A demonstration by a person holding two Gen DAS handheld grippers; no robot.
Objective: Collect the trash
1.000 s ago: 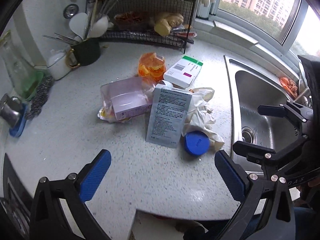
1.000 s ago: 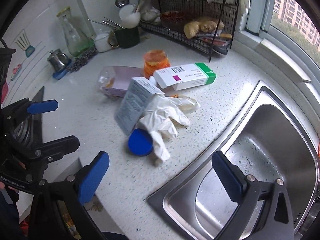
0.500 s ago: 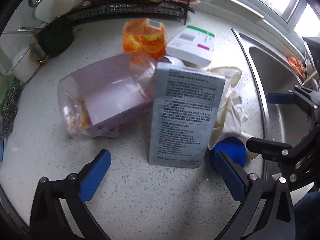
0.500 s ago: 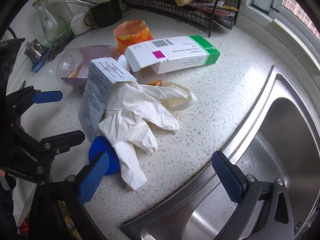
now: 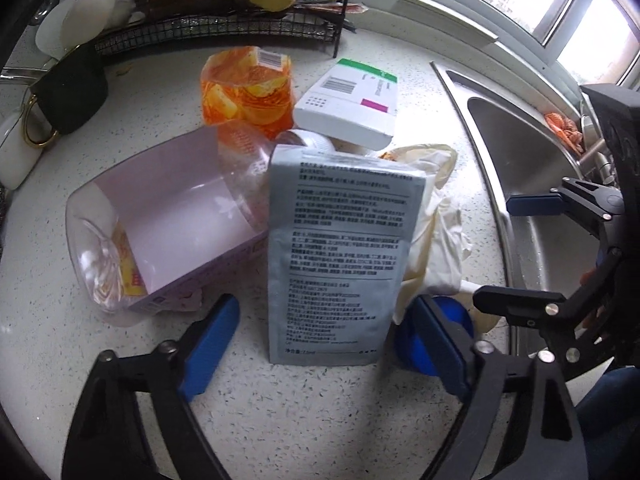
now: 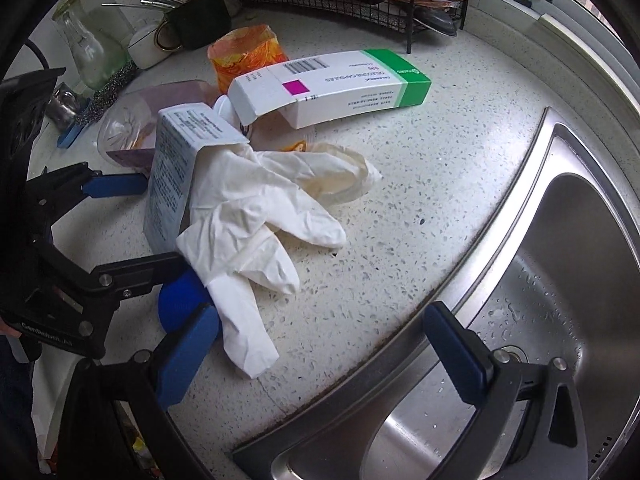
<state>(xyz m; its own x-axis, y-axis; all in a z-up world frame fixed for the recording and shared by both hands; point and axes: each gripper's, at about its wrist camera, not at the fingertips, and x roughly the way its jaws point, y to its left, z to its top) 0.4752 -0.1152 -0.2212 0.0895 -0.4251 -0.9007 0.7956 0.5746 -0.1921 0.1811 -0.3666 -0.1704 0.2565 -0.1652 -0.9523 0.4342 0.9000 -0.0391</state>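
A pile of trash lies on the speckled counter: a grey printed pouch (image 5: pixel 340 256) (image 6: pixel 176 168), white latex gloves (image 6: pixel 256 216) (image 5: pixel 436 240), a blue lid (image 6: pixel 180 304) (image 5: pixel 424 340), a clear purple-lined bottle (image 5: pixel 160 220), an orange wrapper (image 5: pixel 248 88) (image 6: pixel 246 54) and a white-and-green box (image 6: pixel 332 84) (image 5: pixel 352 108). My left gripper (image 5: pixel 328 344) is open, its blue fingers straddling the pouch's lower end. My right gripper (image 6: pixel 320 348) is open, just in front of the gloves and near the sink edge.
A steel sink (image 6: pixel 540 260) (image 5: pixel 520 152) lies to the right. A black wire rack (image 5: pixel 240 12) with ginger, a dark mug of utensils (image 5: pixel 68 92) and a glass bottle (image 6: pixel 86 46) stand at the back. The counter's front edge is close below the grippers.
Both grippers have moved forward and down towards the pile. The left one now straddles the pouch; the right one is closer to the gloves. Both stay open.
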